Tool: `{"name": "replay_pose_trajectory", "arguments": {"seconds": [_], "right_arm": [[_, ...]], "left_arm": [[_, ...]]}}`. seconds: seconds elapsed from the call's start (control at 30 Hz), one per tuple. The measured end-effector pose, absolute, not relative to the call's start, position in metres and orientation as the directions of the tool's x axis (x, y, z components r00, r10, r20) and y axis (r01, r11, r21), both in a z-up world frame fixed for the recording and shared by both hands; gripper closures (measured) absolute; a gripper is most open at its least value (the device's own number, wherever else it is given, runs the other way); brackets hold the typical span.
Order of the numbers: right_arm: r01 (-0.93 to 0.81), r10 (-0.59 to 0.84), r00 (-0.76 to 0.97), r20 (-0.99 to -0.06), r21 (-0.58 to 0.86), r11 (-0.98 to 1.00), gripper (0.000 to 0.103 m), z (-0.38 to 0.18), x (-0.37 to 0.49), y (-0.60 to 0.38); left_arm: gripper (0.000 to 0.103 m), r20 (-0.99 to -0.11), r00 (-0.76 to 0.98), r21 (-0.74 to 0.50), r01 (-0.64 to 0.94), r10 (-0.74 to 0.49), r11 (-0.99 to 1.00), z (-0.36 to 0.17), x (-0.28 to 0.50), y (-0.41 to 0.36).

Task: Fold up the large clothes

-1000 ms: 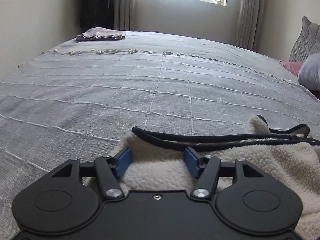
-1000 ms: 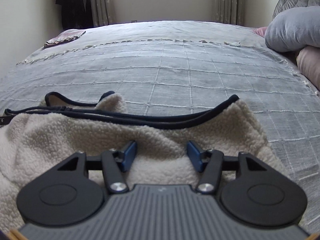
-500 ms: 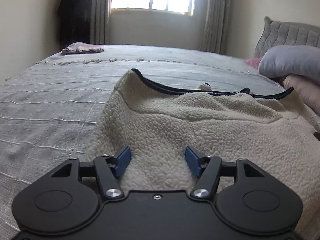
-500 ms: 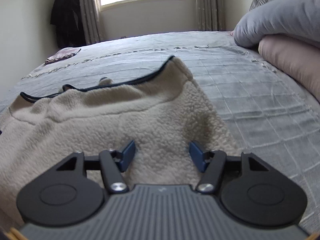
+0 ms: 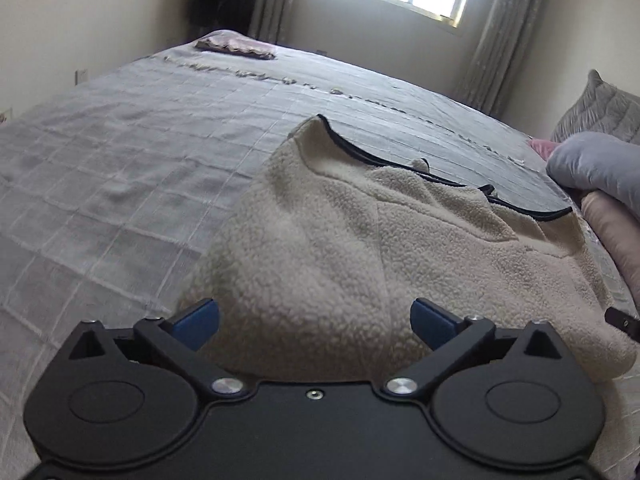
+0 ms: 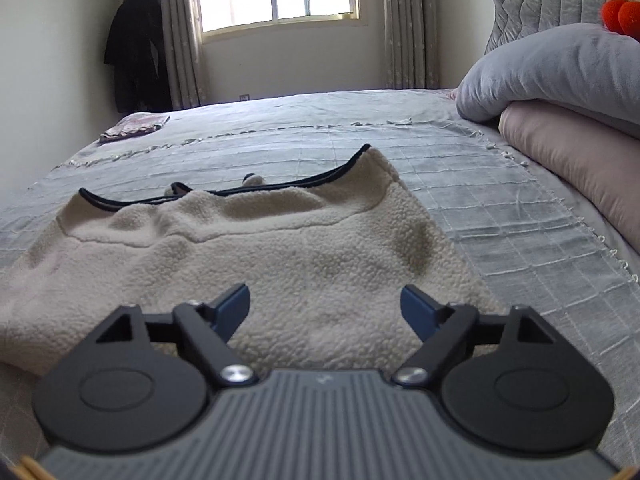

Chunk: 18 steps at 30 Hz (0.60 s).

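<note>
A cream fleece garment [image 5: 360,248] with dark trim lies folded on the grey bed cover [image 5: 120,160]; it also shows in the right wrist view [image 6: 280,248]. My left gripper [image 5: 314,316] is open and empty, its blue fingertips [image 5: 198,318] standing wide apart above the garment's near left edge. My right gripper [image 6: 324,306] is open and empty, its blue fingertips [image 6: 418,308] spread above the garment's near right part. The dark-trimmed edge [image 6: 280,188] lies at the far side.
Grey and pink pillows [image 6: 560,92] are stacked at the right by the headboard. A small folded cloth [image 6: 134,126] lies at the bed's far left corner. A dark coat [image 6: 132,48] hangs by the window. The bed cover [image 6: 500,220] extends right of the garment.
Both grippers have opened wider and pulled back and up from the garment. The garment now lies flat, folded away from me, with its trimmed edge at the far side.
</note>
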State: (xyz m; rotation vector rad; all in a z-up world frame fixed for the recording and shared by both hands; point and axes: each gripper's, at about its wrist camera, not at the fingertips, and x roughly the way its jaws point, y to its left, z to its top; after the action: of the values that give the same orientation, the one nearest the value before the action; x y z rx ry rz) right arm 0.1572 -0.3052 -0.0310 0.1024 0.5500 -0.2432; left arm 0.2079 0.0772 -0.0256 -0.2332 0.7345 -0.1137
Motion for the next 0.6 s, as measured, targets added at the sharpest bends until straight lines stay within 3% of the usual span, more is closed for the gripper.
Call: {"name": "replay_pose_trajectory", "arguments": {"seconds": [0.13, 0.27, 0.4, 0.6], "right_arm": [[0.241, -0.198, 0.801, -0.566, 0.001, 0.971, 0.017, -0.044, 0.164, -0.292], [0.232, -0.217, 0.802, -0.556, -0.045, 0.972, 0.016, -0.051, 0.166, -0.285], [0.245, -0.218, 0.803, -0.554, -0.026, 0.969, 0.016, -0.051, 0.167, -0.287], [0.261, -0.233, 0.806, -0.544, -0.025, 0.965, 0.015, -0.054, 0.172, -0.285]], "left_arm": [[0.0, -0.683, 0.706, -0.342, -0.083, -0.186, 0.936, -0.043, 0.193, 0.093], [0.0, -0.729, 0.62, -0.463, -0.136, -0.289, 0.876, -0.058, 0.202, 0.104], [0.0, -0.688, 0.572, -0.632, -0.169, -0.447, 0.757, -0.083, 0.213, 0.105], [0.003, -0.557, 0.681, -0.737, -0.141, -0.475, 0.661, -0.101, 0.235, 0.085]]}}
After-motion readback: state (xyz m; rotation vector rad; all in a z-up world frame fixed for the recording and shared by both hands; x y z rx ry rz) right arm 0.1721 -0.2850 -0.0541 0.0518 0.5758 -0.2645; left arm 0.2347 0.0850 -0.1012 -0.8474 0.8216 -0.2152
